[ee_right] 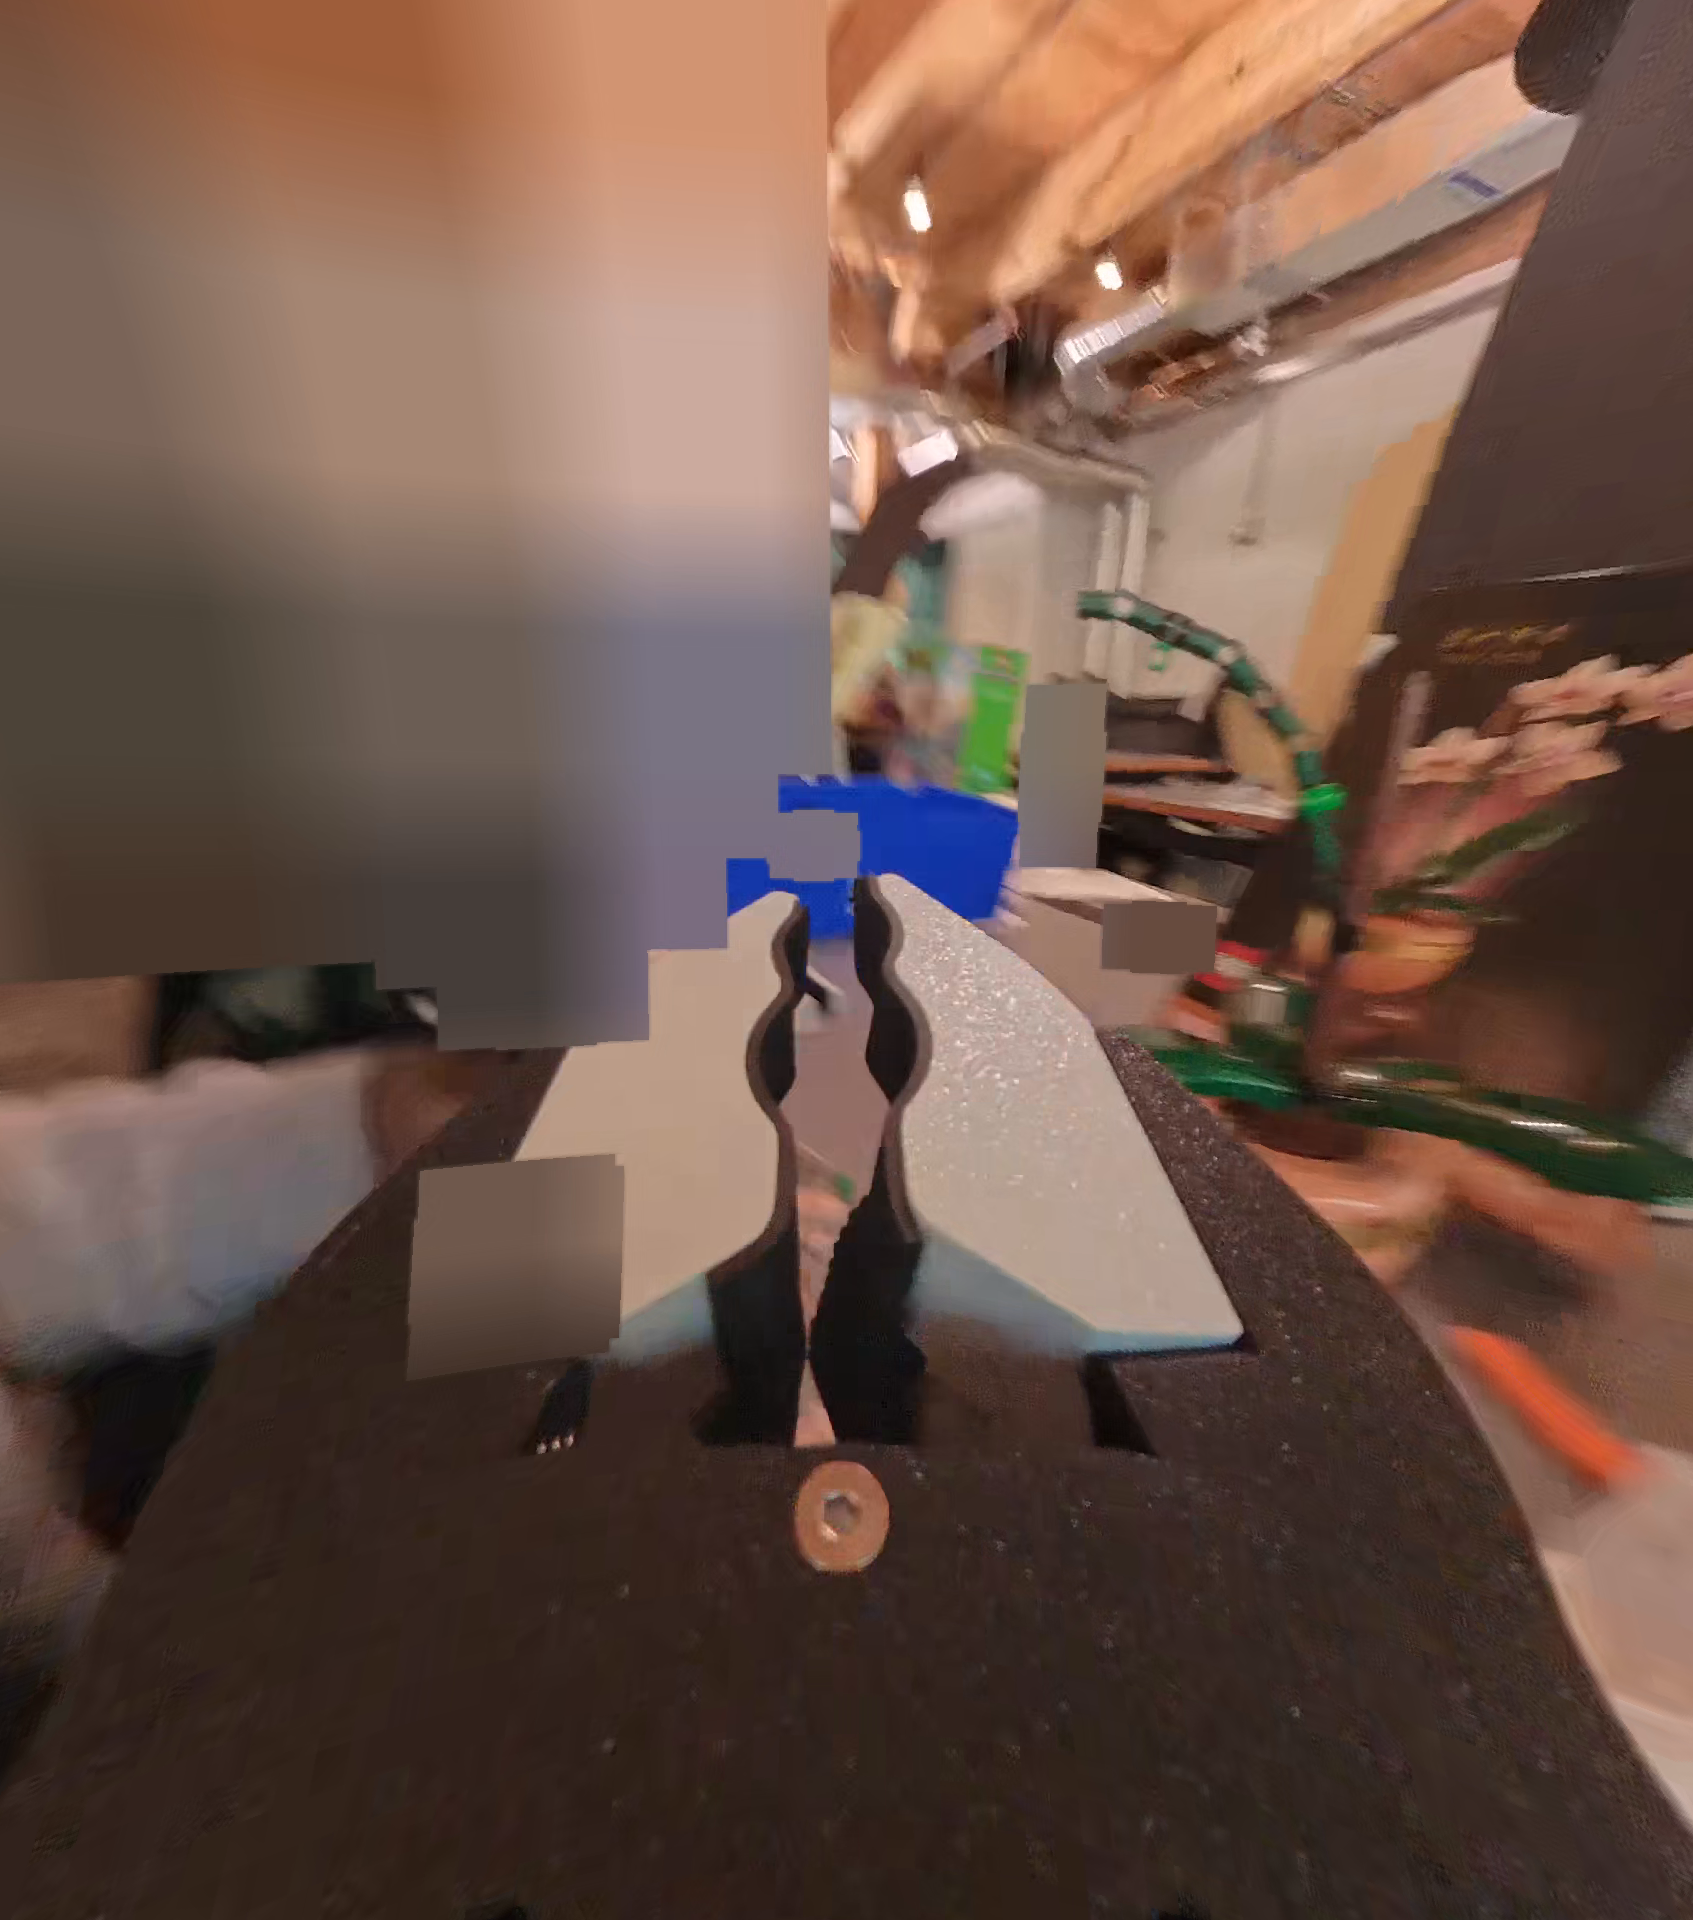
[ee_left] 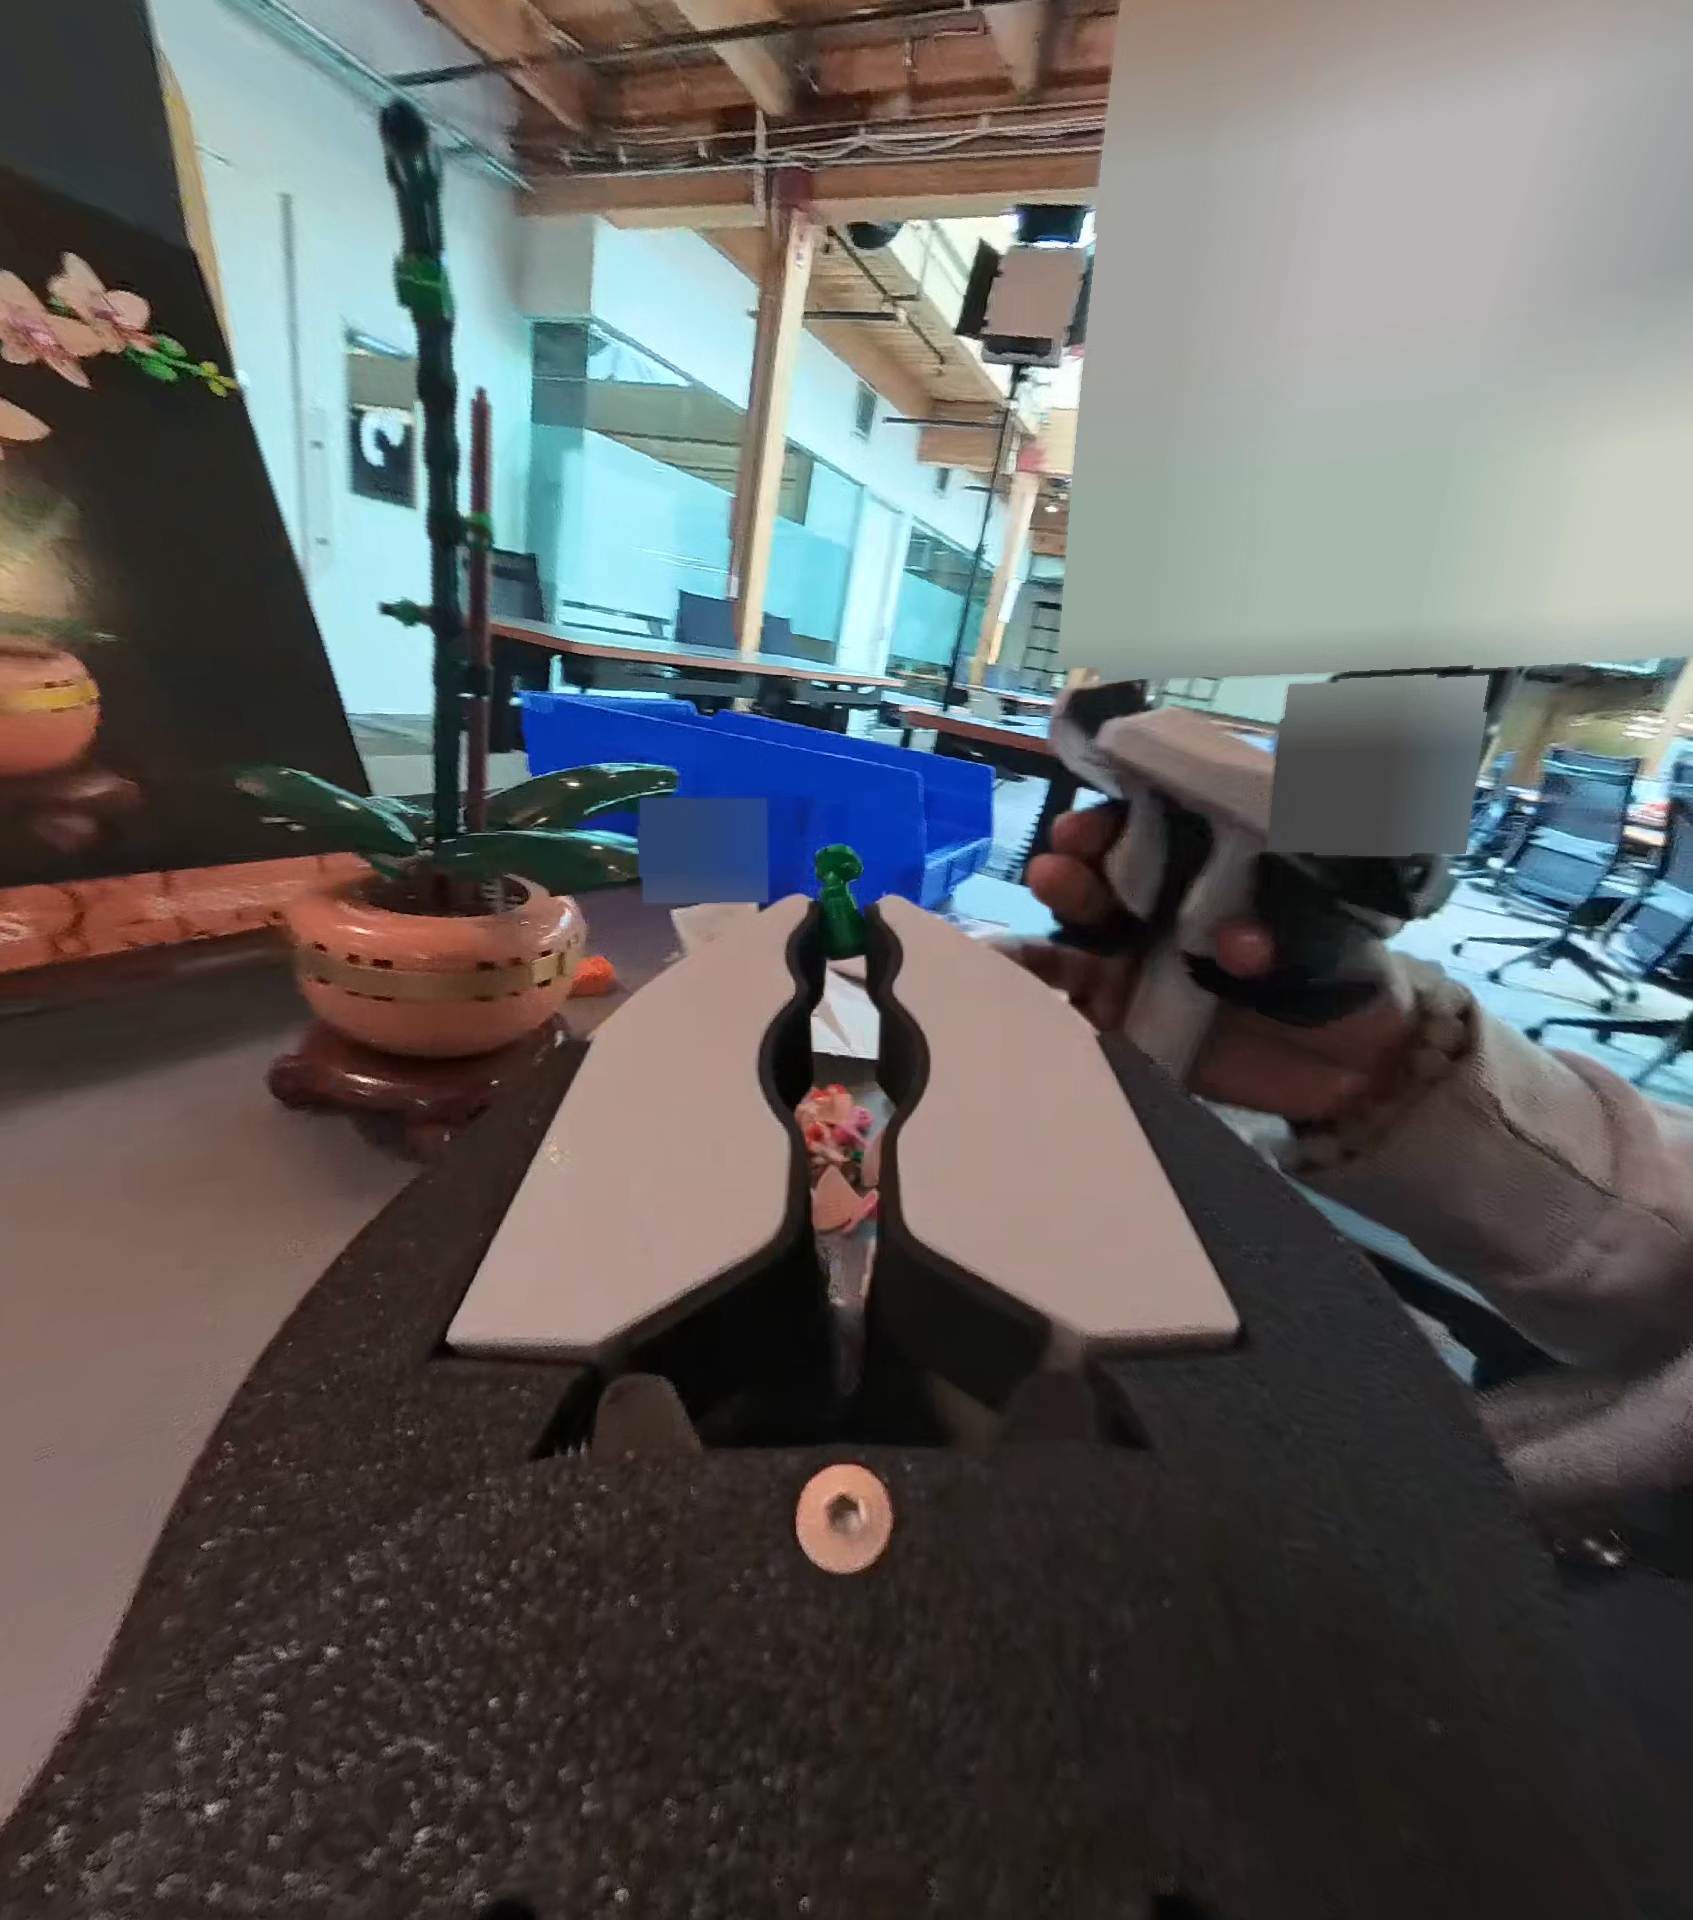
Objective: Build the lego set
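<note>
My left gripper point(ee_left: 842, 920) is shut on a small green lego piece point(ee_left: 836, 883) that sticks up from its tips. To its left stands the lego orchid: a pink pot point(ee_left: 437, 961) with dark green leaves and a tall green stem point(ee_left: 435, 468). Pink and white flower pieces point(ee_left: 834, 1153) lie on the table below the fingers. My right gripper point(ee_right: 834, 899) has its jaws almost together, with only a narrow slit and nothing clearly in it. The blurred right wrist view shows the orchid stem point(ee_right: 1283, 717) and leaves point(ee_right: 1465, 1127) at right.
The set's black box point(ee_left: 94, 582) leans at the left and also shows in the right wrist view point(ee_right: 1600, 790). A blue bin point(ee_left: 821, 779) stands behind. A hand point(ee_left: 1237, 935) holds the right gripper's handle at right. An orange tool point(ee_right: 1538, 1423) lies on the table.
</note>
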Demonstrator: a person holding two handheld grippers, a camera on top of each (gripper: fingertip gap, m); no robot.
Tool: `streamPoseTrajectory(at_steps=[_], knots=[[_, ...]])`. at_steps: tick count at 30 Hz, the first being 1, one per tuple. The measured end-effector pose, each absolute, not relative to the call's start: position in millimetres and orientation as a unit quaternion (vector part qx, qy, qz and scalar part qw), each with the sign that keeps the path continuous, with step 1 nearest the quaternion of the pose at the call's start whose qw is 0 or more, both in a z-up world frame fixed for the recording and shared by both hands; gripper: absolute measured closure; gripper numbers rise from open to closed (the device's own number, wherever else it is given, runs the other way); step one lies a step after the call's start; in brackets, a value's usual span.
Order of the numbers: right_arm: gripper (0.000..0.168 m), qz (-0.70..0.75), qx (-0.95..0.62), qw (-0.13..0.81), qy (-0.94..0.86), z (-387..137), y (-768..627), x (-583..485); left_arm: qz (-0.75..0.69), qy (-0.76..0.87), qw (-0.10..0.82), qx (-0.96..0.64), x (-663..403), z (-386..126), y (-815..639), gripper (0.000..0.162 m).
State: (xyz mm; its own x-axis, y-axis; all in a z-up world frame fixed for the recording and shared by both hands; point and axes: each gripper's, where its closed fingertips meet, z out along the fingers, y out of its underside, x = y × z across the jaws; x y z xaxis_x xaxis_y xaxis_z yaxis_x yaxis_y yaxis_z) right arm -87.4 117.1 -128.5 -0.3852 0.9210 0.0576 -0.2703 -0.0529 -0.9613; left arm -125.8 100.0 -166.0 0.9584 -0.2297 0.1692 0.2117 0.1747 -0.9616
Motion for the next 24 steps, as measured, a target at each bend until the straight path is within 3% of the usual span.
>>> streamPoseTrajectory(at_steps=[4,11,14,19,22,23,24], knots=[[0.139,0.493,-0.315,0.501,-0.638,-149,128,-92,-0.103,0.064,0.754,-0.645,-116,-170,100,0.156],[0.131,0.508,-0.295,0.404,-0.701,-163,92,-95,-0.035,0.144,0.728,-0.669,-101,-182,102,0.156],[0.164,0.578,-0.329,0.374,-0.647,-158,94,-94,-0.021,0.152,0.724,-0.673,-101,-184,104,0.156],[0.168,0.699,-0.366,0.297,-0.538,-152,96,-85,-0.018,0.158,0.723,-0.673,-99,-185,104,0.156],[0.104,0.679,-0.350,0.358,-0.537,-149,99,-83,-0.028,0.157,0.729,-0.666,-99,-182,102,0.156],[0.072,0.660,-0.339,0.382,-0.551,-148,98,-83,-0.033,0.156,0.730,-0.664,-99,-182,102,0.156],[0.060,0.631,-0.331,0.395,-0.580,-152,96,-83,-0.040,0.157,0.732,-0.662,-98,-181,101,0.156]])
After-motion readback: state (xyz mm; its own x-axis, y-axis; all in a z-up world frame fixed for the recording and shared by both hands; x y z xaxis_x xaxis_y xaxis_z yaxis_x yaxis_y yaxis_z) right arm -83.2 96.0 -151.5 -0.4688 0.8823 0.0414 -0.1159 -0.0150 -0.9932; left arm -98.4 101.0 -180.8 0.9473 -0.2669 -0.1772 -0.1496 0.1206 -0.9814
